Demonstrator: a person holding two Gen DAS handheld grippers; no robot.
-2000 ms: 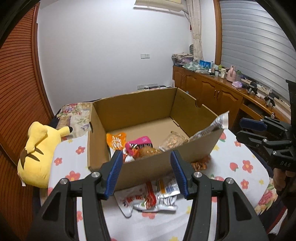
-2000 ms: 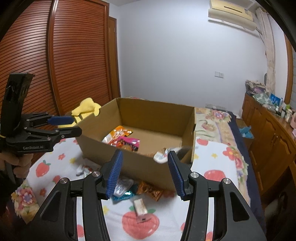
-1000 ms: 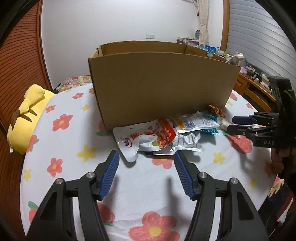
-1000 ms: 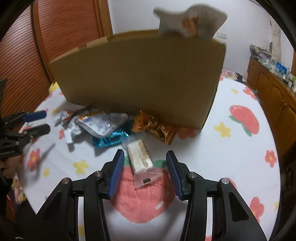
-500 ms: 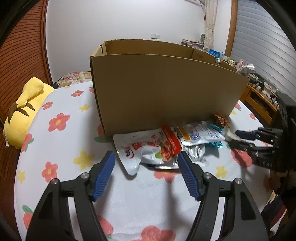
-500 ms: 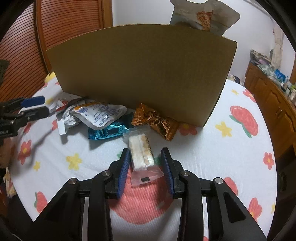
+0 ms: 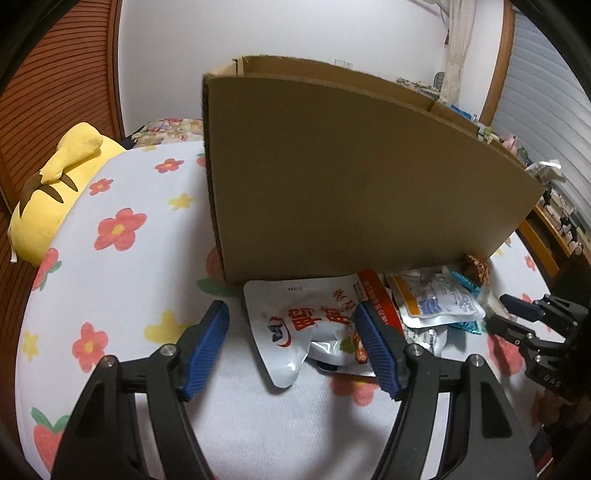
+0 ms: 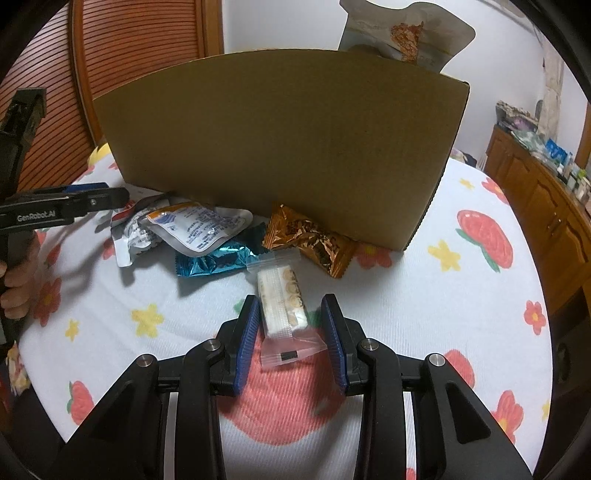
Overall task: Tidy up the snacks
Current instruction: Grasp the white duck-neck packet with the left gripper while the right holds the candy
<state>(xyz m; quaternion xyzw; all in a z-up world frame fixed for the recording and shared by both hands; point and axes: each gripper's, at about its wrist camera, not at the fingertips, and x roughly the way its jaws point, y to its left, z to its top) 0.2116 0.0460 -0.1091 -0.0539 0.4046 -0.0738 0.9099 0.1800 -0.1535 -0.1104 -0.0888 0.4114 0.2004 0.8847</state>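
A tall cardboard box (image 7: 351, 177) (image 8: 277, 147) stands on the flowered tablecloth, with snack packets lying along its near wall. My left gripper (image 7: 291, 328) (image 8: 114, 192) is open, low over a white pouch with red lettering (image 7: 295, 321); its pads flank the pouch, and the right one overlaps the red edge. My right gripper (image 8: 290, 325) (image 7: 496, 312) is shut on a clear-wrapped cracker packet (image 8: 282, 302). It pinches the wrapper, and the packet still rests on the cloth.
A white-and-blue pouch (image 8: 199, 225), a blue foil packet (image 8: 214, 262) and a gold foil packet (image 8: 310, 240) lie beside the cracker packet. A silver pouch (image 8: 402, 33) pokes above the box rim. A yellow plush (image 7: 55, 192) sits far left, wooden cabinets (image 8: 546, 206) right.
My left gripper has come forward and widened, so it now straddles the white pouch. My right gripper's pads have closed in onto the cracker packet's wrapper.
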